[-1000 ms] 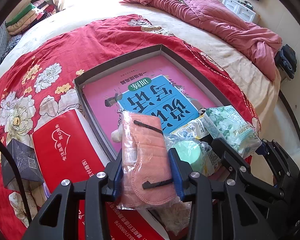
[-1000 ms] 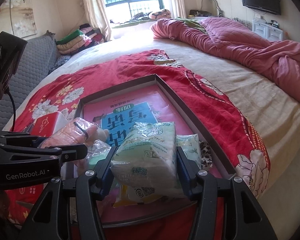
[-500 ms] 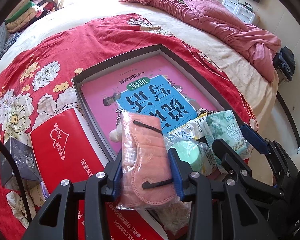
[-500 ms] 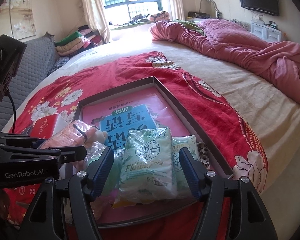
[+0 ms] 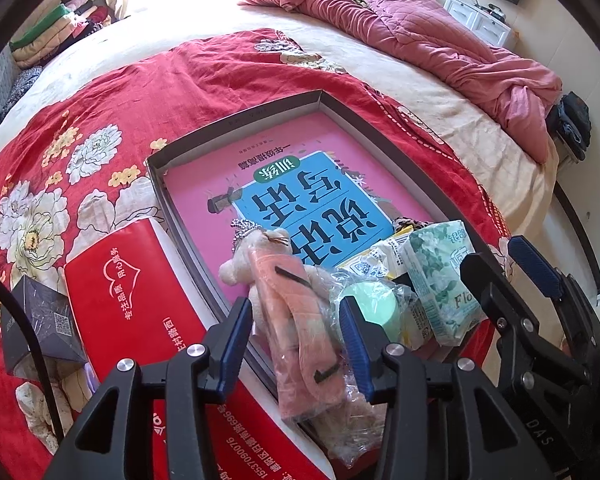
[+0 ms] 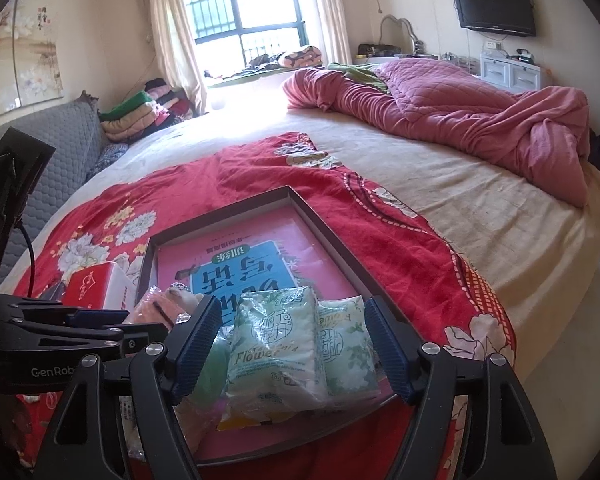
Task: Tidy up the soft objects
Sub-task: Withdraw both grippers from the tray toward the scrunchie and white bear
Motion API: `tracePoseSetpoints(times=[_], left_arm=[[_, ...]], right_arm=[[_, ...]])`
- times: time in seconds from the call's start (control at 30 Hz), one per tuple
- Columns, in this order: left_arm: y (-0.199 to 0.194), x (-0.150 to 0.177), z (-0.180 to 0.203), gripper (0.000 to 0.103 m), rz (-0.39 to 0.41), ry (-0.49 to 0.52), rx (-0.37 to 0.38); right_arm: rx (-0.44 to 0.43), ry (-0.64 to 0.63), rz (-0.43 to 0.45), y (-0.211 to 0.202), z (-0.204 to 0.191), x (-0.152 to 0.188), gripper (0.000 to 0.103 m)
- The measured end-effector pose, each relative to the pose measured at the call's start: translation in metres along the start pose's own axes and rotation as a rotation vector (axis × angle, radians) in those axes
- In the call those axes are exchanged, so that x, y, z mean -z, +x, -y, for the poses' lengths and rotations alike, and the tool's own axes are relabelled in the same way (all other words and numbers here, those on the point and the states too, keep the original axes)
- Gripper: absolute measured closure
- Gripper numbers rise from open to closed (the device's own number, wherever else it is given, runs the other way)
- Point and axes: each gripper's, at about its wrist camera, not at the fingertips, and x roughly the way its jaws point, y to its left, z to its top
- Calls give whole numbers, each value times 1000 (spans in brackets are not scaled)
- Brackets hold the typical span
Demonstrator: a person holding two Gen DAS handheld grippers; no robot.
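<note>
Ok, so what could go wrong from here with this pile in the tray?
The pink mask pack hangs over the edge of the tray, propped on the plush toy; it could slide out onto the red box. The green tissue pack sits atop a loose heap in the corner and may topple.

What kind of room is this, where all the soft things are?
A bedroom, most likely. There is a big bed with a rumpled pink quilt on it, a curtained window, and a television on the wall.
</note>
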Motion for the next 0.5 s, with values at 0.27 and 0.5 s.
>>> tracePoseSetpoints(times=[0.27,0.5], left_arm=[[-8,-2,0,51,17,8,-21],[-19,1,-1,41,39,6,-31]], right_arm=[[25,19,4,-2,5,1,27],[64,23,9,-5,7,0,27]])
